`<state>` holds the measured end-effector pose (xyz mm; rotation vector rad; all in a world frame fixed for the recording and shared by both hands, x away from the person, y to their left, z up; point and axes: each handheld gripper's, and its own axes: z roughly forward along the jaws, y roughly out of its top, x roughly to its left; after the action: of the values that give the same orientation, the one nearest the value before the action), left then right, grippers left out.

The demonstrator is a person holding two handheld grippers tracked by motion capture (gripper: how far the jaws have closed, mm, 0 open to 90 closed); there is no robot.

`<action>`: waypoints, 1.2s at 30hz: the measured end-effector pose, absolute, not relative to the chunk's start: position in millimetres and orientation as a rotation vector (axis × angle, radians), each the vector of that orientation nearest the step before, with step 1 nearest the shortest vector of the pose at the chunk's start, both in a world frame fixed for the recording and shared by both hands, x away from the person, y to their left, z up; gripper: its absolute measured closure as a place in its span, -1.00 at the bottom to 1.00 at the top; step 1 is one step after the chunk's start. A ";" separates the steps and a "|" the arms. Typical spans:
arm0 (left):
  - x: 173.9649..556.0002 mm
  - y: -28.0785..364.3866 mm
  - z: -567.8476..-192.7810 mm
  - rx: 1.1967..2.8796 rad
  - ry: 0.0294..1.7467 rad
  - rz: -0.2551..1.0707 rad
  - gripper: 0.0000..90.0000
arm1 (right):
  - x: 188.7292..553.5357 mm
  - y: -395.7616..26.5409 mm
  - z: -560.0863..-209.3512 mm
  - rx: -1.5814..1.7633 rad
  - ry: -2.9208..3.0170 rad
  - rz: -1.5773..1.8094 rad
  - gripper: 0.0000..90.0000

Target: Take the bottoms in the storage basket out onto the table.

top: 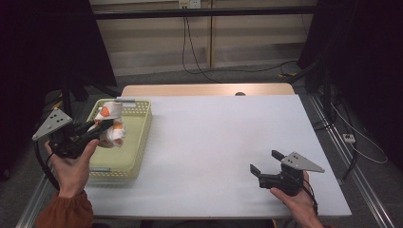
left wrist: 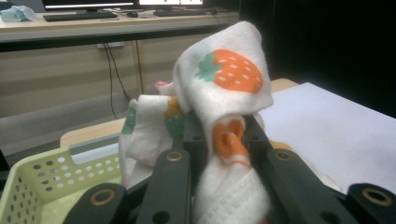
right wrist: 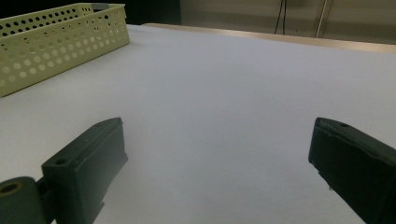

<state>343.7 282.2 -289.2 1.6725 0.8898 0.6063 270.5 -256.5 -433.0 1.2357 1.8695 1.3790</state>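
My left gripper [top: 105, 127] pinches the strawberry cloth [left wrist: 224, 93] tight over the yellow basket [top: 142, 124], so I should lift slowly while my right gripper [top: 266, 162] waits spread wide.

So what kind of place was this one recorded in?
Likely a lab or office recording station: a white-topped table on a metal frame, black curtains at both sides, loose cables hanging to the floor, and a desk with keyboard and monitors behind.

I see a white cloth [left wrist: 219, 107] with orange strawberries and green leaves on it. The basket [top: 142, 124] is pale yellow with little round holes, and the table [top: 228, 142] is white. My grippers are black.
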 end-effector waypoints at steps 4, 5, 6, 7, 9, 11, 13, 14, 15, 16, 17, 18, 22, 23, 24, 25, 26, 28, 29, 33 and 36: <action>346.6 276.1 -288.2 1.677 0.881 0.595 0.73 | 270.6 -256.8 -433.0 1.236 1.870 1.380 -0.91; 347.1 274.5 -287.5 1.680 0.878 0.594 0.73 | 270.6 -256.7 -433.1 1.235 1.870 1.380 -0.91; 347.5 272.9 -286.9 1.680 0.876 0.593 0.73 | 270.7 -256.6 -433.1 1.235 1.871 1.381 -0.91; 347.8 271.6 -286.1 1.682 0.871 0.592 0.73 | 270.7 -256.4 -433.0 1.237 1.869 1.382 -0.91; 348.2 268.9 -284.5 1.682 0.863 0.591 0.73 | 270.6 -256.5 -433.0 1.234 1.871 1.381 -0.91; 348.1 267.0 -283.9 1.684 0.857 0.589 0.73 | 270.4 -256.5 -433.0 1.235 1.871 1.381 -0.91; 346.7 265.1 -283.3 1.691 0.853 0.585 0.73 | 270.2 -256.5 -432.8 1.236 1.868 1.382 -0.91; 346.0 264.1 -283.0 1.695 0.848 0.586 0.73 | 270.3 -256.7 -432.9 1.237 1.868 1.383 -0.91; 345.5 262.9 -282.8 1.696 0.843 0.585 0.73 | 270.4 -256.9 -433.0 1.234 1.871 1.381 -0.91; 345.2 261.9 -282.4 1.698 0.840 0.587 0.73 | 270.5 -256.9 -433.0 1.235 1.872 1.381 -0.91; 345.2 260.9 -282.0 1.699 0.838 0.586 0.73 | 270.5 -256.7 -433.0 1.235 1.872 1.382 -0.91; 345.4 259.9 -281.7 1.699 0.835 0.585 0.73 | 270.6 -256.5 -433.0 1.233 1.873 1.381 -0.91; 347.8 255.1 -280.9 1.707 0.825 0.582 0.73 | 270.6 -256.3 -433.1 1.232 1.873 1.380 -0.91; 348.8 253.7 -281.0 1.706 0.825 0.581 0.73 | 270.7 -256.3 -433.1 1.232 1.873 1.381 -0.91; 349.9 252.3 -281.2 1.705 0.826 0.579 0.73 | 270.7 -256.0 -433.1 1.237 1.869 1.384 -0.91; 351.0 250.9 -281.5 1.705 0.829 0.579 0.73 | 270.7 -256.2 -433.1 1.233 1.873 1.382 -0.91; 352.0 249.1 -281.9 1.704 0.830 0.574 0.73 | 270.6 -256.3 -433.2 1.231 1.874 1.381 -0.91; 353.6 246.0 -282.5 1.707 0.825 0.569 0.73 | 270.4 -256.5 -433.1 1.230 1.874 1.381 -0.91; 354.1 244.2 -282.7 1.709 0.822 0.568 0.73 | 270.3 -256.5 -433.0 1.232 1.874 1.382 -0.91; 356.7 238.3 -282.6 1.710 0.811 0.559 0.73 | 270.4 -256.4 -433.1 1.229 1.875 1.383 -0.91; 357.7 235.3 -283.0 1.696 0.795 0.539 0.73 | 270.3 -256.4 -433.0 1.230 1.875 1.384 -0.91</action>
<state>357.7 235.3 -283.0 1.6957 0.7948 0.5389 270.3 -256.4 -433.0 1.2298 1.8754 1.3837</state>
